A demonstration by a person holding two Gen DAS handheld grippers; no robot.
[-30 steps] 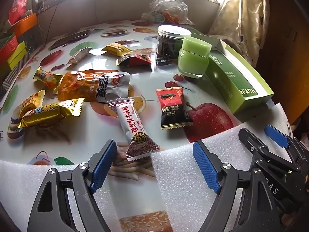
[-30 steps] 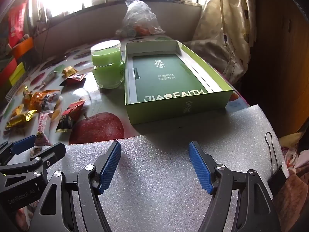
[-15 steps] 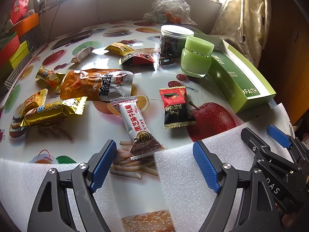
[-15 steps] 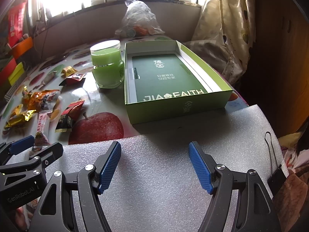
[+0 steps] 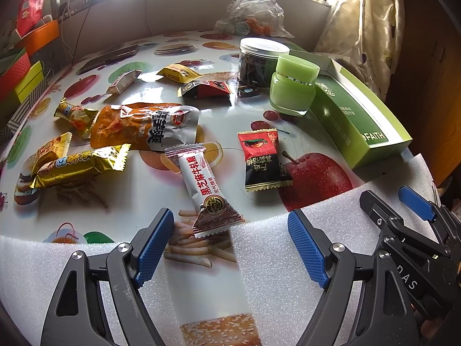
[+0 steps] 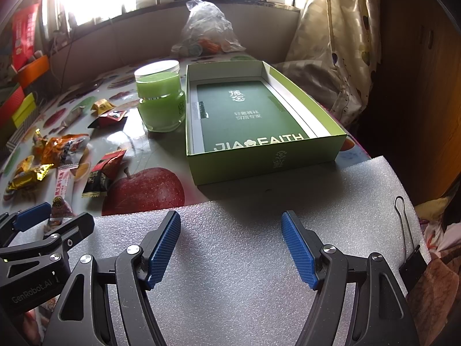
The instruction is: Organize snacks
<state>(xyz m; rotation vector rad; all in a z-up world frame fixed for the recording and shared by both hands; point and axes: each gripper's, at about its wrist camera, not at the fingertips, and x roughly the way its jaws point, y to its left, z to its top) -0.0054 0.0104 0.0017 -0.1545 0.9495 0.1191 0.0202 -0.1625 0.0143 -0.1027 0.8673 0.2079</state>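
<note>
Several wrapped snacks lie loose on the fruit-print table. A white candy bar [image 5: 206, 186] lies nearest, its lower end just ahead of my open left gripper [image 5: 230, 242], which holds nothing. Beside it lie a red-and-black packet [image 5: 263, 161], a gold bar [image 5: 77, 165] and a big orange pouch [image 5: 144, 125]. The open green box [image 6: 253, 115] stands empty at the right, straight ahead of my right gripper [image 6: 230, 245], which hovers open over white foam [image 6: 230, 259]. The left gripper [image 6: 37, 245] shows at the right wrist view's lower left.
A green jar [image 5: 294, 86] and a dark-filled clear jar [image 5: 260, 63] stand beside the box. A plastic bag [image 5: 253, 11] sits at the back. Coloured boxes [image 5: 20, 69] stack at far left. A binder clip [image 6: 409, 256] lies on the foam's right edge.
The left gripper has drifted slightly back, so the snacks sit a little farther up in its view. The right gripper has hardly moved. Both stay open.
</note>
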